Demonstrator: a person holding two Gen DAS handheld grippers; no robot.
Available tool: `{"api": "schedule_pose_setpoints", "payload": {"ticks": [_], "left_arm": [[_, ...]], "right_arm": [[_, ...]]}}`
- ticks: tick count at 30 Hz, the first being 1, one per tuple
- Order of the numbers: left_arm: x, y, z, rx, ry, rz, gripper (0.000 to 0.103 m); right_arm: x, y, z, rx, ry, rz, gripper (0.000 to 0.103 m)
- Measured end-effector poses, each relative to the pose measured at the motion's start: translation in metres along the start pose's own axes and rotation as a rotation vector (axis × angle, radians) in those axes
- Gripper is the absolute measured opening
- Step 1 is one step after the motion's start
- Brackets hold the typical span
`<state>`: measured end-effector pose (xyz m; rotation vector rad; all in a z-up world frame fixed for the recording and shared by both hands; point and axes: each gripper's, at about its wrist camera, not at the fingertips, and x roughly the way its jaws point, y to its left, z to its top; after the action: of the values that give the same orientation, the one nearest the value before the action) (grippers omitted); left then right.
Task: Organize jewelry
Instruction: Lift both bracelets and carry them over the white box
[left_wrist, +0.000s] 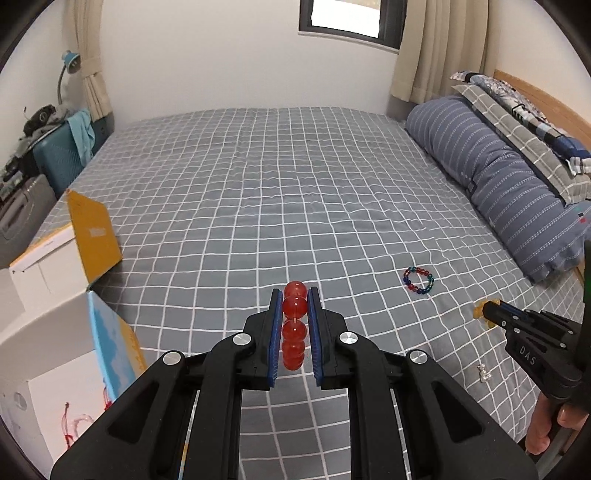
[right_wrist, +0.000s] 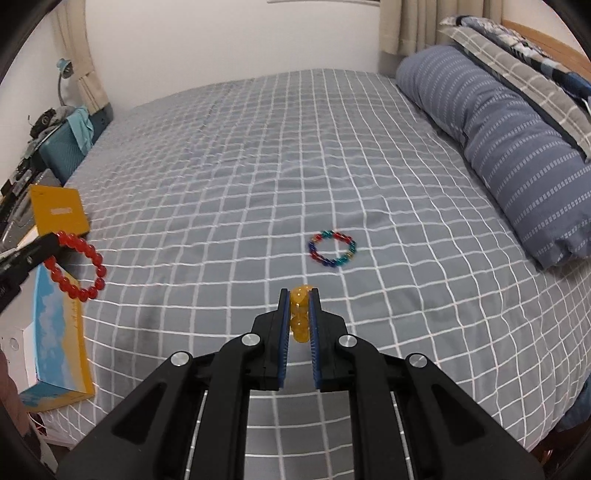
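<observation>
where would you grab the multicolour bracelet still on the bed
The multicolour bracelet lies flat as an open ring on the bed, clear of everything. Come straight down and pinch one side of the bead strand, one finger inside the ring, one outside.

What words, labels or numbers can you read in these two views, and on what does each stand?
"DAS": raised letters on the black body of the right gripper, seen from the left wrist view.
Pale label on the yellow box flap: too blurred to read in either view.
Nothing else carries readable text.
</observation>
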<state>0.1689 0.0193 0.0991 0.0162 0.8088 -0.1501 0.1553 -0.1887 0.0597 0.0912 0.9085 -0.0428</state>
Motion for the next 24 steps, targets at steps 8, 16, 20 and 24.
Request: {"api": "schedule_pose_setpoints", "payload": {"ticks": [8, 16, 20, 24], "left_arm": [[-0.015, 0.025, -0.003, -0.021, -0.020, 0.023, 0.013], [-0.033, 0.055, -0.005, -0.049, -0.040, 0.059, 0.013], [-0.042, 0.073, -0.009, -0.074, -0.048, 0.083, 0.013], [-0.051, 0.092, -0.011, -0.110, -0.056, 0.097, 0.013]], "right_arm": [[-0.013, 0.045, 0.005, -0.044, -0.034, 0.036, 0.009], [-0.017, 0.086, 0.008, -0.091, -0.047, 0.078, 0.009], [-0.019, 0.107, 0.008, -0.115, -0.049, 0.108, 0.009], [-0.024, 0.129, 0.007, -0.135, -0.056, 0.142, 0.009]]}}
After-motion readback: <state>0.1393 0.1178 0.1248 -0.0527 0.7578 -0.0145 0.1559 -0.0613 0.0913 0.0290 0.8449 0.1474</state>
